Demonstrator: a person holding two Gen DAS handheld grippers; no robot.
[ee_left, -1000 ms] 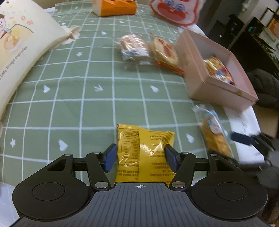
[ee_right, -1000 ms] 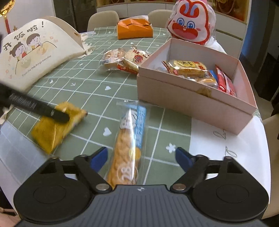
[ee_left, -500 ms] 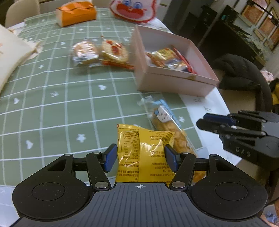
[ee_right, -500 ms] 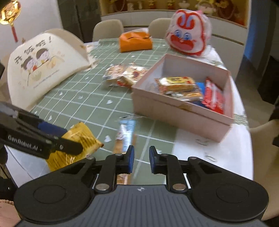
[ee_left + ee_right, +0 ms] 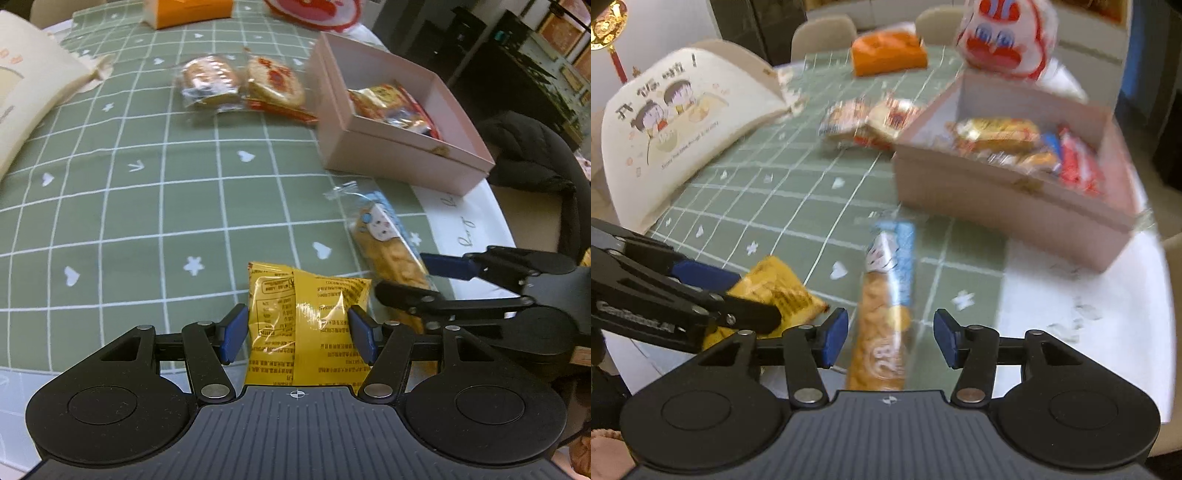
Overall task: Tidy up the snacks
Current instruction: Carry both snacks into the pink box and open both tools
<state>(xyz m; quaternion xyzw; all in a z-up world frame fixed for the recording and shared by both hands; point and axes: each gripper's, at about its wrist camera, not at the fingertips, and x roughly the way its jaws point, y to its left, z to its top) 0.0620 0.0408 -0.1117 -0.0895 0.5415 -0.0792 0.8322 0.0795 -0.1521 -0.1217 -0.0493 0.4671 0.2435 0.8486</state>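
Left gripper (image 5: 297, 328) clamped on a yellow snack packet (image 5: 308, 317), lifted off the green checked tablecloth (image 5: 147, 206), presumably bound for the pink box (image 5: 391, 151) already holding several snacks. Right gripper (image 5: 890, 334) spread wide astride a long blue-and-clear biscuit pack (image 5: 886, 295) lying flat between its fingers, apparently poised to close. Open cloth between pack and box; table edge close at right, two wrapped cakes (image 5: 243, 85) beyond.

bare green tablecloth (image 5: 155, 206) ahead, pink box (image 5: 391, 147) blocking right
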